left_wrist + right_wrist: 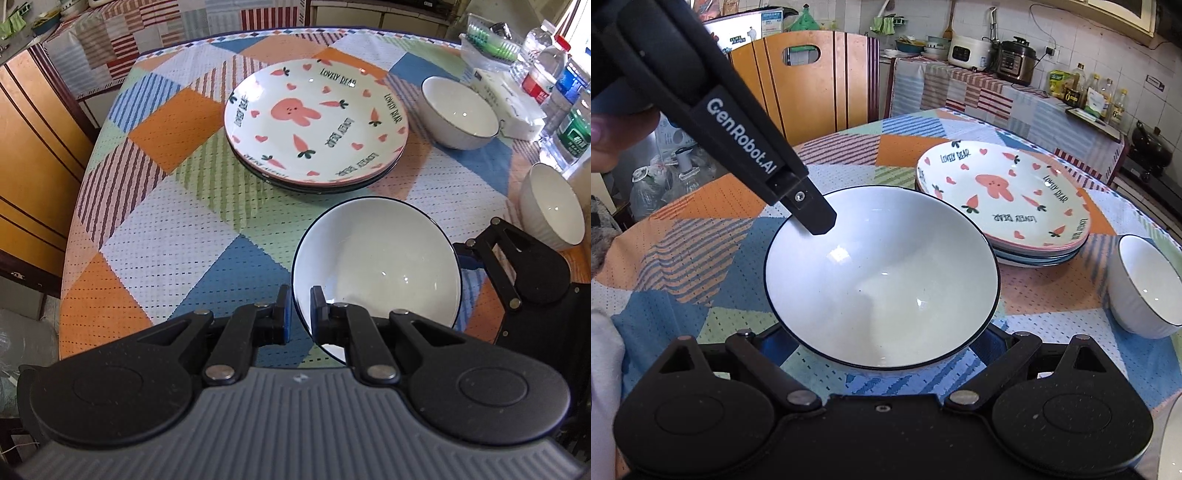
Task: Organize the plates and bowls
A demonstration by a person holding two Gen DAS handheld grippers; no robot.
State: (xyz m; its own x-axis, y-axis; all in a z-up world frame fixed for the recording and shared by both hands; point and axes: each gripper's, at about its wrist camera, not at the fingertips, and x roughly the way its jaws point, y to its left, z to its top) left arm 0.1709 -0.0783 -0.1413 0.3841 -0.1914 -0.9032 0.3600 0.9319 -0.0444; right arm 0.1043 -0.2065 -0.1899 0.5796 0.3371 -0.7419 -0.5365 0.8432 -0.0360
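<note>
A wide white bowl with a dark rim (pixel 380 266) (pixel 882 277) is held above the patchwork tablecloth. My left gripper (pixel 300 314) is shut on its near rim, one finger inside and one outside; it also shows in the right wrist view (pixel 812 218). My right gripper (pixel 882 354) is spread wide under the bowl's near side, its fingertips hidden below the bowl. A stack of rabbit-and-carrot plates (pixel 316 123) (pixel 1003 195) lies at the table's middle. A small white bowl (pixel 460 110) (pixel 1145 288) stands beyond, another ribbed white bowl (pixel 552 206) to the right.
Water bottles (pixel 546 74), a tissue pack (pixel 513 107) and a plastic bag crowd the table's far right edge. A wooden chair (pixel 809 81) stands at the table's far side. A kitchen counter with cookers (pixel 990 55) lies behind.
</note>
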